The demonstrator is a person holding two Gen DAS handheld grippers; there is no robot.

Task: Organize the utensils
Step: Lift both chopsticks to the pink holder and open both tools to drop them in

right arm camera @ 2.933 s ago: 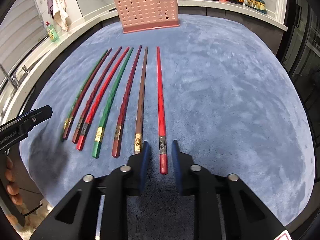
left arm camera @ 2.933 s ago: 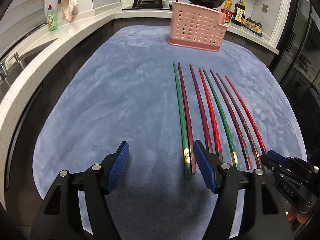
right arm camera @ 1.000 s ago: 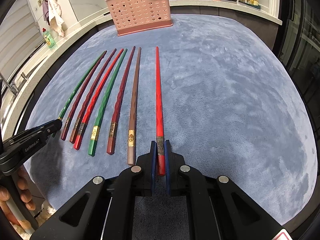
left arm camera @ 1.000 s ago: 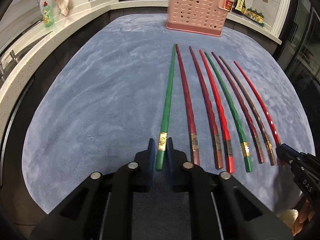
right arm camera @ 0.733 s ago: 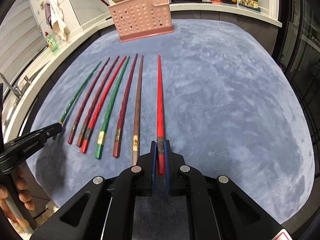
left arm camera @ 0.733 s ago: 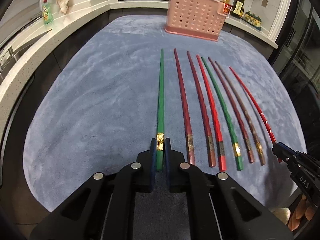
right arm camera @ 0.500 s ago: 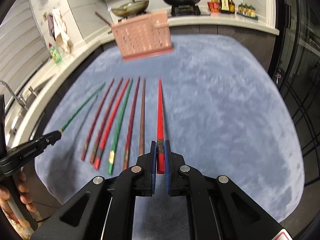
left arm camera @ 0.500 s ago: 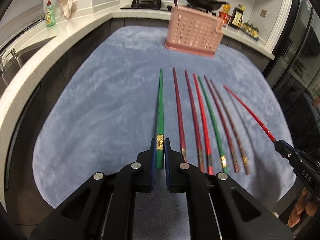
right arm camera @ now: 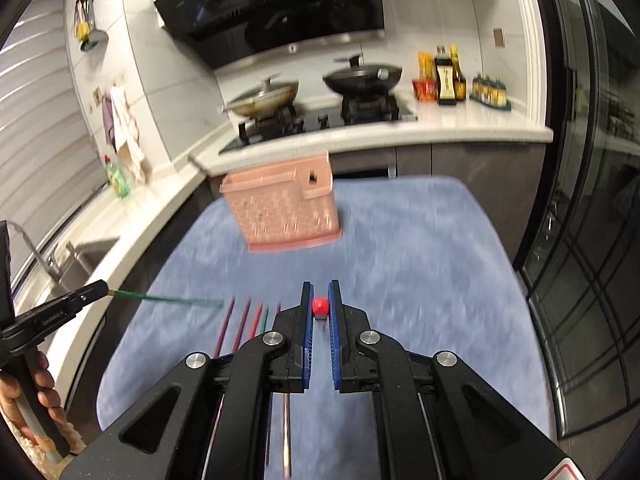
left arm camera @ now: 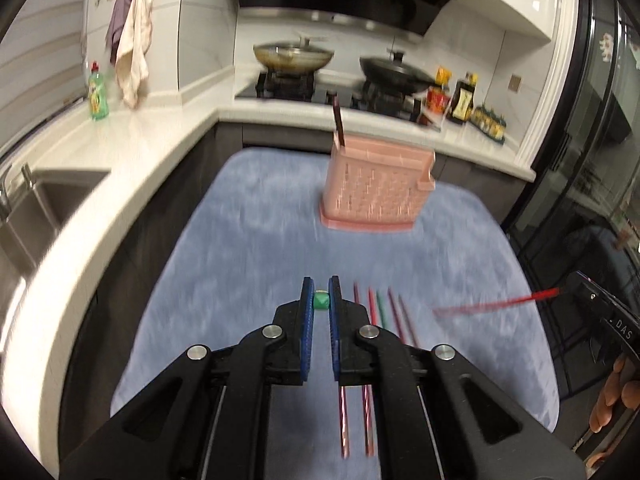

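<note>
My left gripper (left arm camera: 321, 300) is shut on a green chopstick (left arm camera: 321, 301), held end-on and raised above the blue mat (left arm camera: 248, 248). From the right wrist view this green chopstick (right arm camera: 180, 299) sticks out of the left gripper (right arm camera: 100, 287). My right gripper (right arm camera: 319, 304) is shut on a red chopstick (right arm camera: 319, 305), also lifted; in the left wrist view it (left arm camera: 496, 303) juts left from the right gripper (left arm camera: 576, 286). Several chopsticks (left arm camera: 370, 364) lie on the mat below. The pink perforated holder (left arm camera: 376, 188) stands at the mat's far end with one dark chopstick (left arm camera: 338, 122) in it.
A white counter (left arm camera: 132, 132) wraps around the mat, with a sink (left arm camera: 36, 208) at left and a green soap bottle (left arm camera: 97, 92). A stove with two pans (left arm camera: 294, 54) and sauce bottles (left arm camera: 460, 98) stand behind the holder. A glass door (right arm camera: 592, 200) is at right.
Both grippers have lifted their chopsticks off the mat and risen high, tilting the views up toward the holder and stove. The remaining chopsticks stay on the mat.
</note>
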